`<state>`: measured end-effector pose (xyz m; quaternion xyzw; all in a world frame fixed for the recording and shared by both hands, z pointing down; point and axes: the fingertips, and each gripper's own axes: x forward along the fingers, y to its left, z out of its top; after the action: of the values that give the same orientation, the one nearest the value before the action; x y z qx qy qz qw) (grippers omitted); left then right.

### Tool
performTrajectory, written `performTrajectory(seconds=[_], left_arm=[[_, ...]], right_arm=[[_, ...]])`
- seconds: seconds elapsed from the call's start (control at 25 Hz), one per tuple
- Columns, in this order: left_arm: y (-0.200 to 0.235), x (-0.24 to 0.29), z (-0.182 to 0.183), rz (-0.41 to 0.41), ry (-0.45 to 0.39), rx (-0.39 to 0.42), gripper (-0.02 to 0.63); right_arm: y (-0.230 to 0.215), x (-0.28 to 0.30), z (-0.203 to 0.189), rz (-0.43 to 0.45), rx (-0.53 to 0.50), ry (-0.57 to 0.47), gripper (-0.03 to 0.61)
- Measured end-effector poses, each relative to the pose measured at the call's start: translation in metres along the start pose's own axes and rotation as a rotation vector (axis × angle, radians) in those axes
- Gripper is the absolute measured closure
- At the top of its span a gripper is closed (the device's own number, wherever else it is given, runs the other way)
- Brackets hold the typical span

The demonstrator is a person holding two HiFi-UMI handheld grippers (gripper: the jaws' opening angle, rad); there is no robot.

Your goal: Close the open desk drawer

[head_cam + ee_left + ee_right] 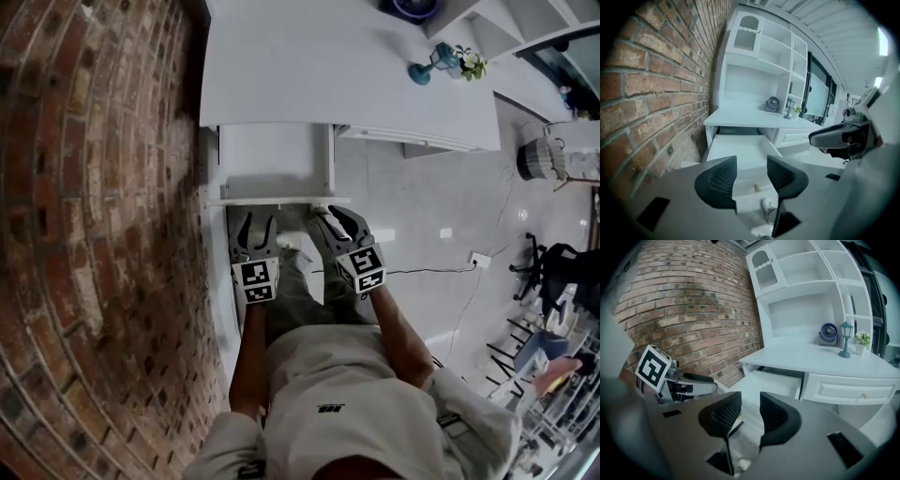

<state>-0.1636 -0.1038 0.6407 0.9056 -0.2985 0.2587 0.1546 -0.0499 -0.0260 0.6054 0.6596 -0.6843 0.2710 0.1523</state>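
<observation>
The white desk stands against the brick wall with its left drawer pulled out toward me, empty inside. Its front panel lies just ahead of both grippers. My left gripper hovers open right in front of the panel, nothing between its jaws. My right gripper is beside it near the panel's right end, jaws slightly apart and empty. In the left gripper view the drawer and its small knob show between the jaws of the left gripper. The right gripper looks at the drawer from the right.
A brick wall runs close along the left. A closed drawer sits right of the open one. A small fan, a lamp and a plant stand on the desktop. A cable and an office chair are on the floor to the right.
</observation>
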Motion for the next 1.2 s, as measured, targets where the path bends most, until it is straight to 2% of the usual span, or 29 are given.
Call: performTrajectory(seconds=[0.6, 1.2], left_arm=[[0.014, 0.035, -0.047, 0.044, 0.079, -0.01, 0.38], [0.021, 0.058, -0.045, 0.062, 0.078, -0.046, 0.379]], right_arm=[[0.001, 0.043, -0.059, 0.091, -0.016, 0.105, 0.453], [-0.015, 0.057, -0.055, 0.075, 0.001, 0.097, 0.457]])
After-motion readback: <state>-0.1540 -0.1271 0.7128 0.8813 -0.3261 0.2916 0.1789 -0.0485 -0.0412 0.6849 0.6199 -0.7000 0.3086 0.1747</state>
